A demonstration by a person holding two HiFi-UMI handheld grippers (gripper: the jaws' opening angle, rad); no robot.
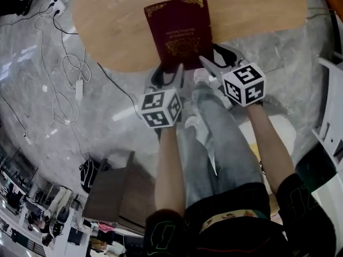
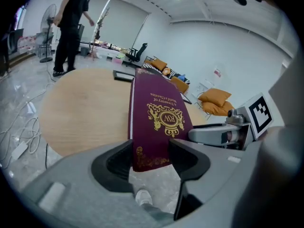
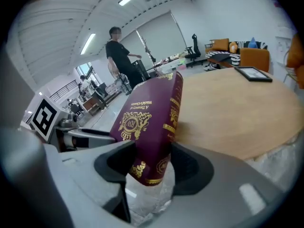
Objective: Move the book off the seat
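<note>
A maroon hardback book with gold print hangs over the near edge of a round pale wooden table. Both grippers hold it by its near end. My left gripper is shut on the near left corner, and in the left gripper view the book fills the gap between the jaws of that gripper. My right gripper is shut on the near right corner, spine side. In the right gripper view the book rises tilted from between the jaws of the right gripper, its far end above the tabletop.
White cables trail over the marble floor to the left. The person's jeans-clad legs stand below the grippers. A dark brown low piece of furniture sits at lower left. A framed picture lies on the table's far side. A person stands beyond.
</note>
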